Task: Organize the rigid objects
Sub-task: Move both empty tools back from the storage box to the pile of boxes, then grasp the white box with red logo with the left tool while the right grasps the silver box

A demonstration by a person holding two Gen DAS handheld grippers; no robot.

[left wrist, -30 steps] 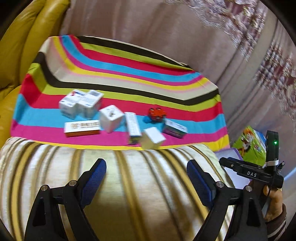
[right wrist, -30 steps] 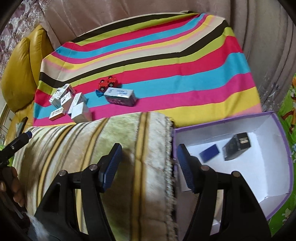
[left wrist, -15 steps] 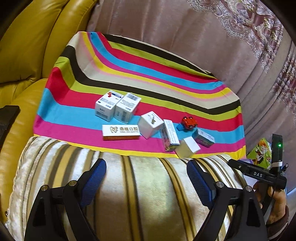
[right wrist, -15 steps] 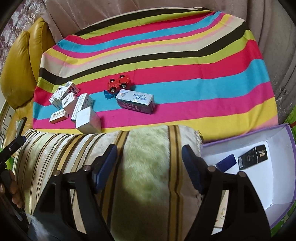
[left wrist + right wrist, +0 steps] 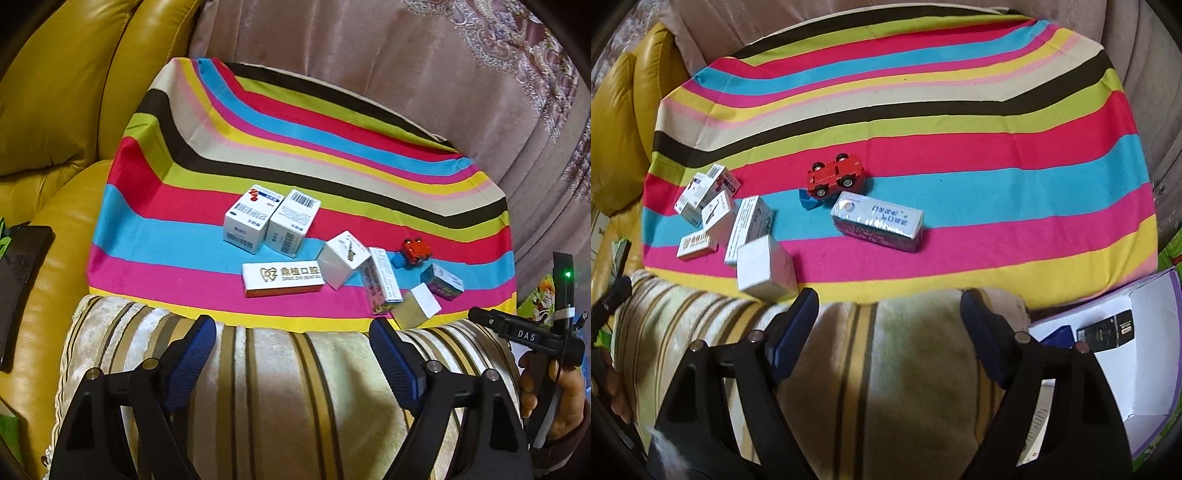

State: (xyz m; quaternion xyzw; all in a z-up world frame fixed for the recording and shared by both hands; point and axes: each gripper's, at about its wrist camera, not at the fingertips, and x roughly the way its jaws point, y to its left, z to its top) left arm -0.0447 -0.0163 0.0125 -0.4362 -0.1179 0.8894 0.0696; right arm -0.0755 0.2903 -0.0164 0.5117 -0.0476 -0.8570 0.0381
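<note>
Hovering over the striped cushion, the right tongs are held released and empty; the blue-and-white carton lies just ahead on the striped cloth, long axis roughly crosswise, seemingly nearer than to the released left tongs.

Home, living room by the look of it. Yellow leather sofa on the left, with a dark phone lying on its arm. Striped velvet cushion in the foreground. Bright multicolour striped cloth spread over a padded seat, pink embroidered fabric draped behind it. Household clutter on the cloth: small medicine-type cartons, a toothpaste box, a red toy car. Open purple-edged cardboard box at right. Cartoon-print play mat visible on the floor. Soft furnishings throughout, all domestic.
</note>
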